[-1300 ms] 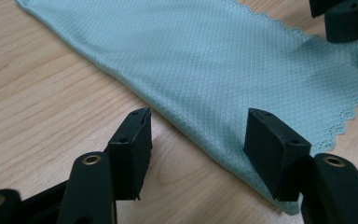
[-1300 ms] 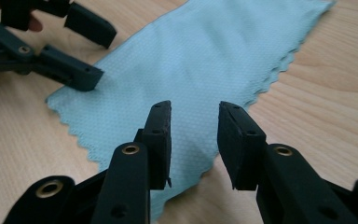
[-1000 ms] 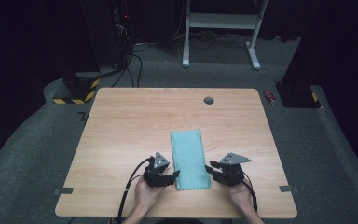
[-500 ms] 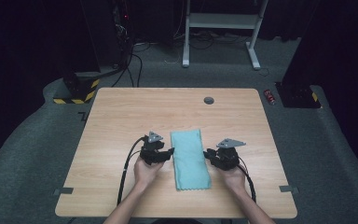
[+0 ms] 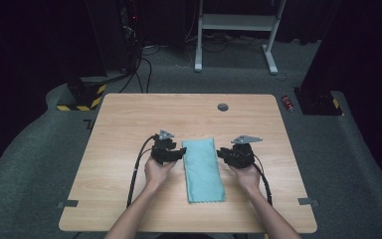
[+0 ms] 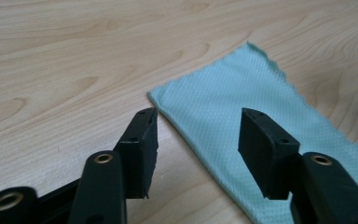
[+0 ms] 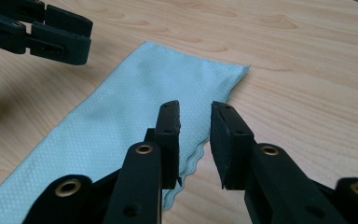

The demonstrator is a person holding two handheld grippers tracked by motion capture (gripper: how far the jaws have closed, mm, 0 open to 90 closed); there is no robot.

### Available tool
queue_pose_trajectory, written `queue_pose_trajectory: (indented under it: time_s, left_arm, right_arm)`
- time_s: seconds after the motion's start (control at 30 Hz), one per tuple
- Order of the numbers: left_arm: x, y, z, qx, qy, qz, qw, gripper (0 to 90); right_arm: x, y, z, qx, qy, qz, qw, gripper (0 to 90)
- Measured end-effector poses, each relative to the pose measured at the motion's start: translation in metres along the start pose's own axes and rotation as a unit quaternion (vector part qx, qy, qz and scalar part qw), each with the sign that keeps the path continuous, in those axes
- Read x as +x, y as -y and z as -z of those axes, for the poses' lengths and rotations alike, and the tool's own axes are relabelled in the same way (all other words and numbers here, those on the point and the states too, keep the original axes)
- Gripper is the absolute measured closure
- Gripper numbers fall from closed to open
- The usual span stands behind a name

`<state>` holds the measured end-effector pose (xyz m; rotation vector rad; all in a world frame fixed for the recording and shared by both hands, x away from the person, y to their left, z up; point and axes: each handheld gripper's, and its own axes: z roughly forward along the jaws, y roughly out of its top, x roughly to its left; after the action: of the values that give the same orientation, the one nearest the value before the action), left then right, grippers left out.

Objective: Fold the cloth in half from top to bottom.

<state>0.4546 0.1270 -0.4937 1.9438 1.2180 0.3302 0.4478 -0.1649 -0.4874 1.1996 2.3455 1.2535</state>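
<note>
I see a long, thin, light green cloth (image 5: 203,169) lying flat on the pale wooden worktop (image 5: 129,124). It looks folded into a strip. Its long way runs from the near edge of the worktop, where I stand, toward the far edge. The far short end lies between my two tools. The near end, with its wavy edge, lies closer to me, between my wrists.

My left tool (image 5: 179,152) sits just beside the left long edge of the cloth, close to the far left corner. In the left gripper view that corner (image 6: 154,95) lies just ahead of the jaws, in the gap between them. The jaws have just been closing a little, but they are wide apart and hold nothing.

My right tool (image 5: 222,153) sits just beside the right long edge, near the far right corner (image 7: 243,69). In the right gripper view the wavy edge runs under the two jaws. They have a small gap and nothing is pinched in it.

Both tools are about the same way from the cloth, one on each side. I think the next move is for each tool to take its own far corner, so each must come in sideways to its edge.
</note>
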Motion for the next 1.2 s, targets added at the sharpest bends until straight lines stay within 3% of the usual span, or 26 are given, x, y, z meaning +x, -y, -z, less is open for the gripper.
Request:
queue_pose_trajectory:
  time_s: [0.1,0.2,0.3,0.4,0.5,0.63,0.77,0.87,1.2]
  left_arm:
    - [0.002,-0.003,-0.007,0.012,-0.001,-0.009,0.9999,47.8]
    - [0.006,-0.004,-0.01,0.002,0.001,0.006,1.0,47.9]
    - [0.011,-0.004,-0.014,0.002,0.0,0.023,0.9997,48.3]
    - [0.015,-0.008,-0.019,0.022,-0.012,0.012,0.9996,47.2]
    - [0.018,-0.012,-0.02,0.003,-0.007,0.025,0.9997,48.3]
    - [0.019,-0.013,-0.03,0.027,-0.017,0.019,0.9993,47.8]
    - [0.02,-0.019,-0.036,0.015,-0.019,0.032,0.9992,47.8]
    - [0.02,-0.021,-0.043,0.032,-0.024,0.03,0.9987,47.1]
    - [0.024,-0.024,-0.051,0.037,-0.037,0.048,0.9975,47.2]
  right_arm:
    - [0.0,-0.005,-0.003,0.008,0.004,0.008,0.9999,72.6]
    - [-0.001,-0.009,-0.008,0.012,0.007,0.01,0.9999,72.4]
    - [-0.007,-0.013,-0.011,0.016,0.009,-0.004,0.9998,71.8]
    - [-0.012,-0.018,-0.014,0.016,0.016,-0.009,0.9997,71.7]
    - [-0.018,-0.021,-0.018,0.024,0.014,-0.014,0.9995,71.7]
    - [-0.022,-0.028,-0.022,0.02,0.021,-0.02,0.9994,71.7]
    - [-0.024,-0.034,-0.034,0.04,0.02,-0.021,0.9988,70.5]
    - [-0.026,-0.034,-0.042,0.042,0.023,-0.03,0.9984,69.6]
    - [-0.033,-0.035,-0.07,0.056,0.038,-0.049,0.9965,65.4]
